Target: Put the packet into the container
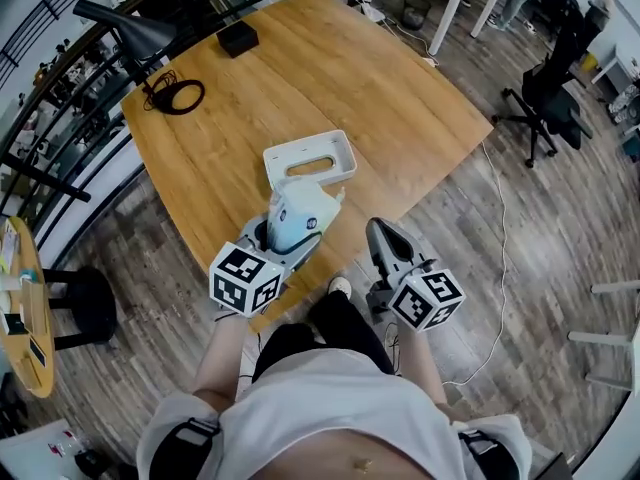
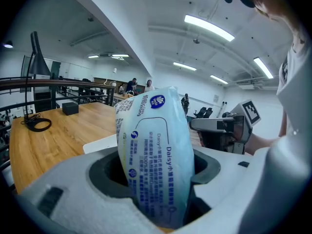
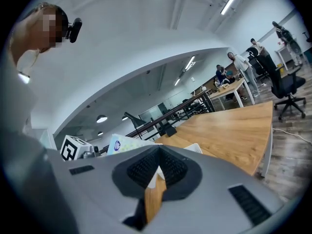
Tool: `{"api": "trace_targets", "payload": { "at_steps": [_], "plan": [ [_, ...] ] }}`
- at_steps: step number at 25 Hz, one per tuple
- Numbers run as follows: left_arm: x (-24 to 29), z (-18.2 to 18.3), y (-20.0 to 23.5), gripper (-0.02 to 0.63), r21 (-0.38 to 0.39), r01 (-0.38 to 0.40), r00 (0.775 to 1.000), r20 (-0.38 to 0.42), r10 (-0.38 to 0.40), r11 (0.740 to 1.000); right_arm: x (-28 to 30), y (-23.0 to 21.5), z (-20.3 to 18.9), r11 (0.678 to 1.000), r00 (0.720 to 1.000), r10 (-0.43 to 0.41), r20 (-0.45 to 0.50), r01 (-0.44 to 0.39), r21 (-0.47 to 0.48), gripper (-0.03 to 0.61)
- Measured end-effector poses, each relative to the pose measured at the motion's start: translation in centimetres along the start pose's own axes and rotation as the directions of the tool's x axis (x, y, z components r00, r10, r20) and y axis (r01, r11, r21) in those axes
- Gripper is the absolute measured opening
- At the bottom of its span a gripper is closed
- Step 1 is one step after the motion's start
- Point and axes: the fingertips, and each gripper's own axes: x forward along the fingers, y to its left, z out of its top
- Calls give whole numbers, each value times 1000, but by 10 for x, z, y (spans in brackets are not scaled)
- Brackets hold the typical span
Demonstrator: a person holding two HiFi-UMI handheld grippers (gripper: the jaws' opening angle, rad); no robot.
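Packet (image 2: 156, 155) in left hand-held gripper (image 1: 290, 238) faces container (image 1: 300, 149); cable (image 1: 180, 96) and box (image 1: 238, 38) lie beyond.

The packet (image 2: 153, 155) fills the left gripper view, and its lower end is sunk out of sight between the jaws of the left gripper (image 2: 157, 179). Behind the packet, only a white edge shows of what is probably the container (image 2: 100, 143). The packet's smallest print is too fine to read. In the right gripper view, just the packet's top corner peeks out.
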Motion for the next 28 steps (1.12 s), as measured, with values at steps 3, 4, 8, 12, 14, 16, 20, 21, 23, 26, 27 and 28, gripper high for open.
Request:
{"api": "trace_targets", "payload": {
  "at_steps": [3,4,8,12,14,16,20,21,23,26,27,28],
  "plan": [
    [21,13,8,302,0,-19,1000,-9,19,1000,14,-18,17,1000,1000,29,-10,-29,2,11],
    [25,17,11,302,-1,-26,1000,-12,26,1000,17,-23,20,999,999,38,-17,-38,5,11],
    [37,30,28,302,11,-41,999,-26,42,999,34,-39,24,998,997,63,-45,-62,16,11],
    [47,37,47,302,47,-25,997,-74,29,999,55,-47,22,997,994,80,-70,-79,22,11],
    [51,38,59,302,90,-17,993,-111,27,996,65,-48,24,996,993,88,-75,-87,21,11],
    [56,42,71,302,140,-9,988,-151,30,990,72,-49,26,996,992,93,-79,-92,22,11],
    [69,45,90,302,234,15,972,-231,41,972,84,-51,26,995,991,93,-96,-90,35,11],
    [72,45,93,302,252,26,968,-247,38,967,87,-51,25,995,991,92,-102,-88,38,11],
    [79,43,98,302,277,54,961,-274,25,959,93,-51,22,995,990,90,-113,-86,43,11],
    [88,38,103,302,303,96,948,-319,6,948,102,-53,19,996,989,83,-120,-78,46,11],
    [90,35,106,302,309,108,942,-336,2,945,105,-55,18,996,990,79,-119,-74,48,11],
    [92,30,108,302,313,119,936,-351,-1,942,108,-56,17,996,990,75,-118,-69,49,11]
  ]
}}
